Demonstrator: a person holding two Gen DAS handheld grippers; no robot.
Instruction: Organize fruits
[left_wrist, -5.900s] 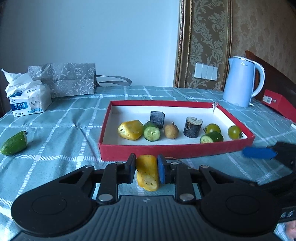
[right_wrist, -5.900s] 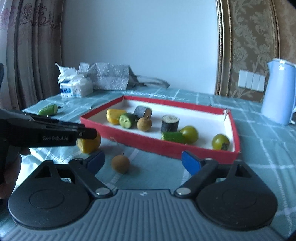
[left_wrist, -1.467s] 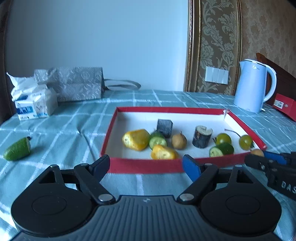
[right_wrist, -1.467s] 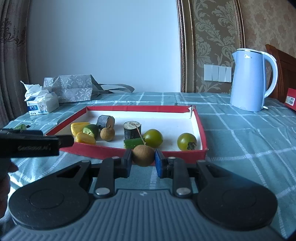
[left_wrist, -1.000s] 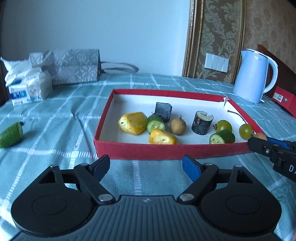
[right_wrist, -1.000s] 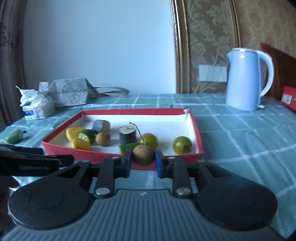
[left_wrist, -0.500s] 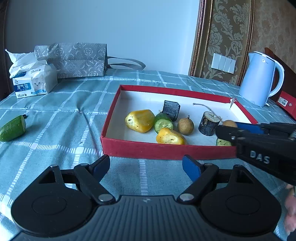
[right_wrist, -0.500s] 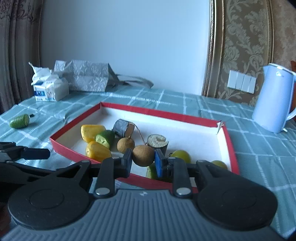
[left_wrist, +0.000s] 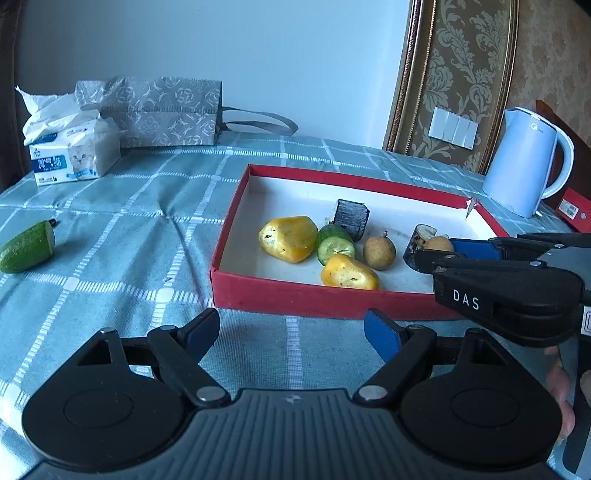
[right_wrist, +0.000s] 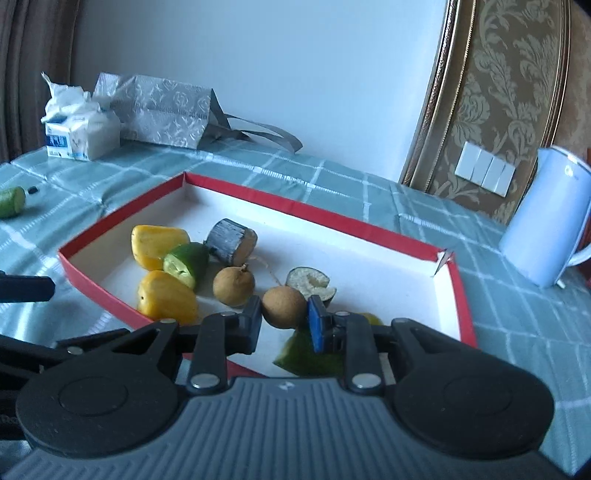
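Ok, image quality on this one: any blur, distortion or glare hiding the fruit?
Left wrist view: sharp, fisheye bends the wall frame, no glare on the red tray. Right wrist view: softer and hazier, tilted horizon; the longan in the right gripper reads clearly, but the green pieces behind the gripper are half hidden.

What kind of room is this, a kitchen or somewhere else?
Probably a home dining or living room, not a lab: a table under a checked tablecloth, an electric kettle, a tissue pack, and ornate wallpaper beside light switches.
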